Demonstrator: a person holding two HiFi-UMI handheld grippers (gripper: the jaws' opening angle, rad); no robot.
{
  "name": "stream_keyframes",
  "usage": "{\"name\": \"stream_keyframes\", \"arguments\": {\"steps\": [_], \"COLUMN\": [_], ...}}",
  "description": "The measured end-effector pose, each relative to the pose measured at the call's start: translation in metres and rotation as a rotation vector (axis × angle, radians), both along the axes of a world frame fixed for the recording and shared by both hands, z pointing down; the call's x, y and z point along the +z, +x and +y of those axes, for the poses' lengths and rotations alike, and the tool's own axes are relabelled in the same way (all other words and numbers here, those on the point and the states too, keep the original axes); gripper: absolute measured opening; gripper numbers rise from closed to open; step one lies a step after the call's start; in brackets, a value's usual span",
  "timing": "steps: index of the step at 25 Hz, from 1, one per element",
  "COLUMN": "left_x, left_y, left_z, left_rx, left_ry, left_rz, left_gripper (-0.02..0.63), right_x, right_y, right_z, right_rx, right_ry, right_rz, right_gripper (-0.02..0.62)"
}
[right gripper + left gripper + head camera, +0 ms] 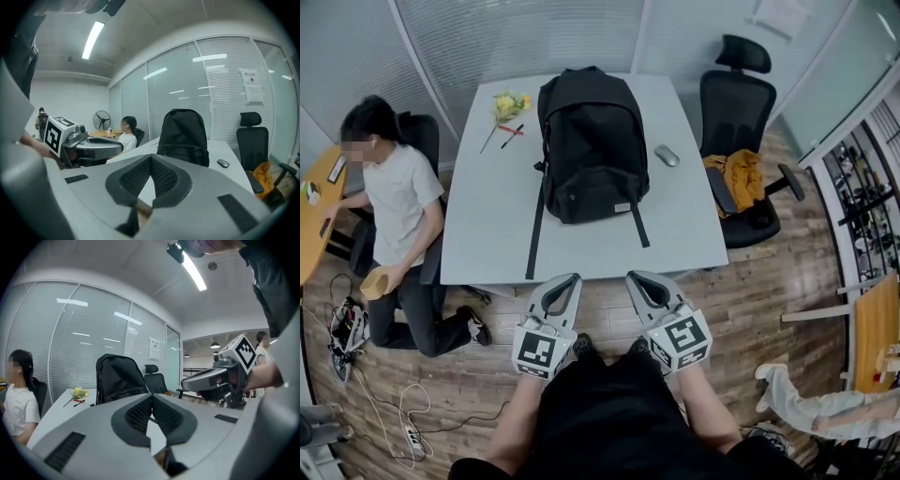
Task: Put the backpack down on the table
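Note:
A black backpack [592,141] stands upright on the white table [487,216], its straps trailing toward the near edge; it also shows as the backpack [119,378] and the backpack [183,136] in the two gripper views. My left gripper [563,280] and right gripper [642,278] hover side by side just short of the table's near edge, well apart from the bag. Both are shut with the pads pressed together and nothing between them, as seen at the left gripper [151,396] and the right gripper [151,160].
A yellow flower [510,102], red pens [512,132] and a grey mouse [667,156] lie on the table. A black office chair [739,112] with an orange cloth stands right. A seated person [398,234] is left of the table; another person [825,408] is at lower right.

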State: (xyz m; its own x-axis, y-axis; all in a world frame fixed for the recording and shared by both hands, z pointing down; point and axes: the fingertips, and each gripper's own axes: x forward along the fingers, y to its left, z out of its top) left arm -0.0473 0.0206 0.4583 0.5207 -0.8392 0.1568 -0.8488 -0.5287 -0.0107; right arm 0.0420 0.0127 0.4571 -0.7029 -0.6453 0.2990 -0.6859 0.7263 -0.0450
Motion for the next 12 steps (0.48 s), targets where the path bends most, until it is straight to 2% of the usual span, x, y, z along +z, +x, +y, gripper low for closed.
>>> {"name": "stream_keyframes", "arguments": {"steps": [12], "left_x": [-0.005], "left_y": [-0.013], "left_z": [0.001], "left_rx": [-0.02], "left_ry": [0.015], "left_rz": [0.004], "left_gripper": [-0.002], "right_x": [-0.004], "right_y": [-0.013], "right_z": [0.003], "right_rx": [-0.029], "right_ry": [0.023], "right_rz": [0.021], "right_gripper": [0.008]}}
